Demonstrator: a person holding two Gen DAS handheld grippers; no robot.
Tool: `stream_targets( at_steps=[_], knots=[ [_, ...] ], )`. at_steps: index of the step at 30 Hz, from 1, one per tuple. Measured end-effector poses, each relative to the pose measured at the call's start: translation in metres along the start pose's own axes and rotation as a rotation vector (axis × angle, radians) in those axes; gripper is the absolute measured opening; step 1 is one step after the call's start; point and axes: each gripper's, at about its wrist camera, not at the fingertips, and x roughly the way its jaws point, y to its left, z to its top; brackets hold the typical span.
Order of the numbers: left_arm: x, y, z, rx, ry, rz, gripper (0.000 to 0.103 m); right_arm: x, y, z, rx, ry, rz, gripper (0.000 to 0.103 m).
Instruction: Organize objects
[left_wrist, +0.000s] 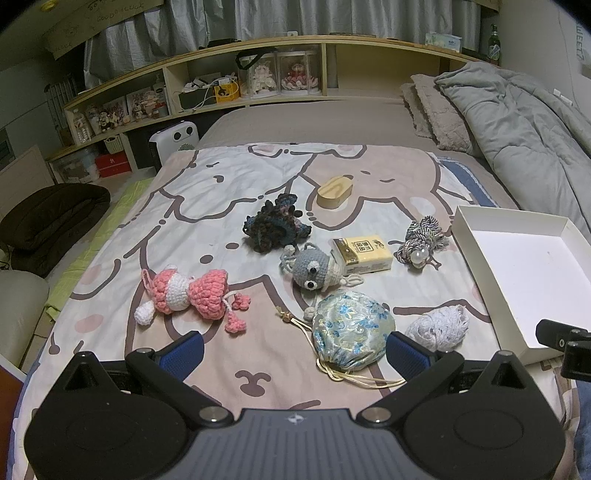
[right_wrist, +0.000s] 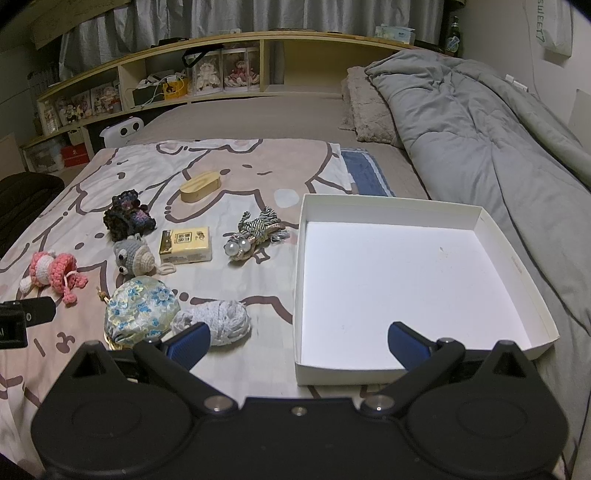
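Note:
Several small items lie on a cartoon-print blanket (left_wrist: 221, 206): a pink crochet doll (left_wrist: 188, 295), a grey crochet toy (left_wrist: 314, 269), a dark crochet piece (left_wrist: 275, 223), a yellow tissue pack (left_wrist: 364, 253), a wooden oval box (left_wrist: 334, 192), a corded knot with pearls (left_wrist: 421, 238), a floral drawstring pouch (left_wrist: 351, 328) and a white yarn bundle (left_wrist: 439, 326). An empty white box lid (right_wrist: 406, 273) lies to the right. My left gripper (left_wrist: 295, 352) is open, near the pouch. My right gripper (right_wrist: 299, 341) is open above the lid's near-left corner.
A grey duvet (right_wrist: 480, 129) and pillows (right_wrist: 365, 107) lie along the right. A wooden shelf (right_wrist: 221, 74) with dolls and boxes runs behind the bed. A dark cushion (left_wrist: 51, 218) and a white heater (left_wrist: 173, 138) stand on the floor at left.

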Motion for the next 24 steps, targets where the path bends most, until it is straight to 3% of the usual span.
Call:
stream_targets(
  at_steps=[10, 24],
  knots=[
    [0.000, 0.002, 0.004, -0.008, -0.006, 0.008, 0.103, 0.000, 0.001, 0.001, 0.008, -0.013, 0.004, 0.103],
    [0.015, 0.009, 0.028, -0.076, -0.042, 0.014, 0.103, 0.006, 0.009, 0.023, 0.031, -0.155, 0.049, 0.103]
  ],
)
